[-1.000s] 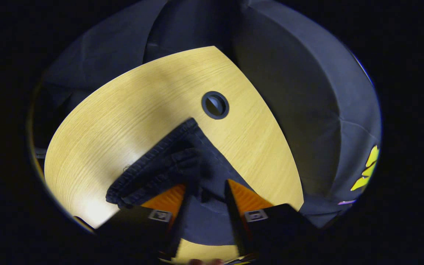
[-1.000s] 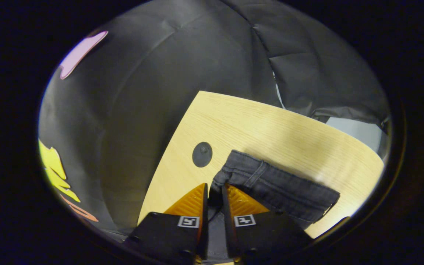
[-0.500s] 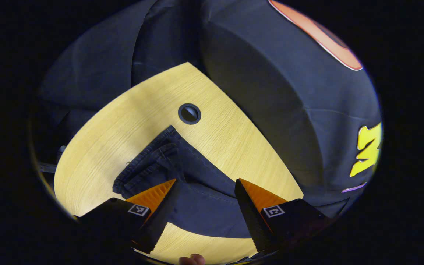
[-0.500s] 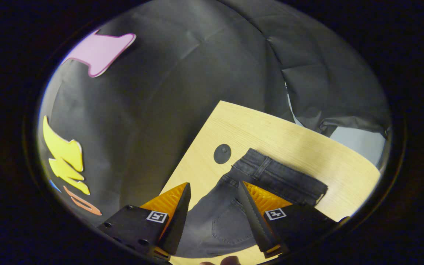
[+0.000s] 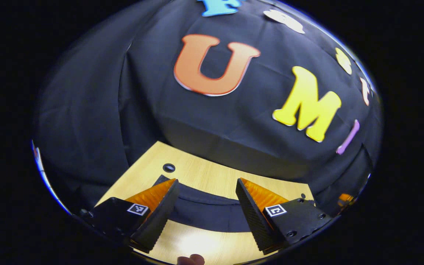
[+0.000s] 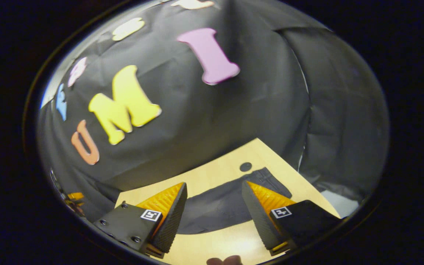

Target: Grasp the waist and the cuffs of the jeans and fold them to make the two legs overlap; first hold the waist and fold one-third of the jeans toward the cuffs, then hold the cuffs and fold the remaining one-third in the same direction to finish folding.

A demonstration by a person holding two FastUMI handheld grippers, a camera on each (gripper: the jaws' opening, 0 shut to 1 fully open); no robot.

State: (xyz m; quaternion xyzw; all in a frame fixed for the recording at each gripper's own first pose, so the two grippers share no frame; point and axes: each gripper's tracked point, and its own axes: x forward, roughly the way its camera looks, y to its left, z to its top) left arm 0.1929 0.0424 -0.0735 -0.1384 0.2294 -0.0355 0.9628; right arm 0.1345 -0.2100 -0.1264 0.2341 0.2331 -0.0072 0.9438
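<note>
Left gripper view: jeans [image 5: 204, 215] lie flat beyond spread, empty left tongs [image 5: 206, 206]; right tongs [image 6: 214, 206] likewise.

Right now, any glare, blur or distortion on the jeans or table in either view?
Left gripper view: bright glare patch on the table in front of the jeans, which read as a near-black, detail-free band; strong fisheye bowing. Right gripper view: softer sheen on the table, jeans seams faintly visible, edges curved, no obvious motion blur.
</note>
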